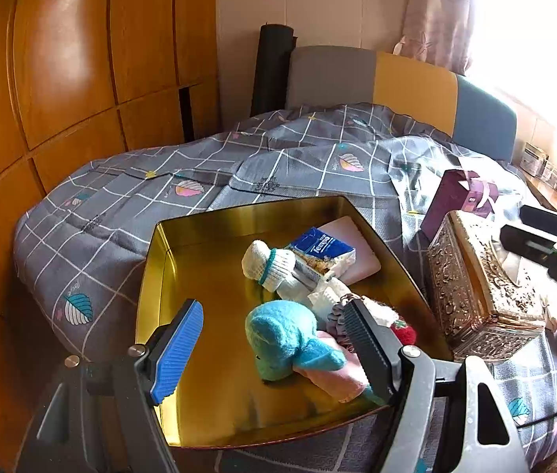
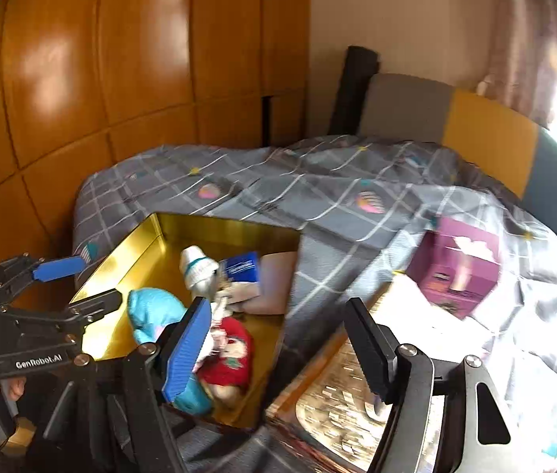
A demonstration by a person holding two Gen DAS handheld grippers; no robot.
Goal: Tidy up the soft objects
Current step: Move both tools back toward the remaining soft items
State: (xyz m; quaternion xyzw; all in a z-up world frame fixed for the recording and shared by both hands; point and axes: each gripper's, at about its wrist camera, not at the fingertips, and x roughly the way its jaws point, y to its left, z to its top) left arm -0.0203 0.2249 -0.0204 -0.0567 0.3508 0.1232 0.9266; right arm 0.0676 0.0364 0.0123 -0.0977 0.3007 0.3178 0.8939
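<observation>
A gold tin box [image 1: 199, 260] [image 2: 129, 260] lies open on the bed. In it are a blue plush toy [image 1: 284, 335] [image 2: 152, 311], a rolled white sock [image 1: 266, 262] [image 2: 197, 266], a blue tissue pack [image 1: 322, 252] [image 2: 243, 270], a pink flat item [image 1: 357, 252] and a red plush piece [image 1: 402, 329] [image 2: 231, 358]. My left gripper [image 1: 274, 351] is open and empty, hovering over the tin with the blue plush between its fingers' line of sight. My right gripper [image 2: 278, 347] is open and empty, above the tin's right wall and an ornate box.
An ornate gold tissue box [image 1: 479, 280] [image 2: 341, 402] stands right of the tin. A purple box [image 1: 459, 197] [image 2: 463, 276] sits behind it. The grey checked quilt [image 1: 160, 205] covers the bed. Wooden wardrobe doors [image 1: 62, 79] stand at the left.
</observation>
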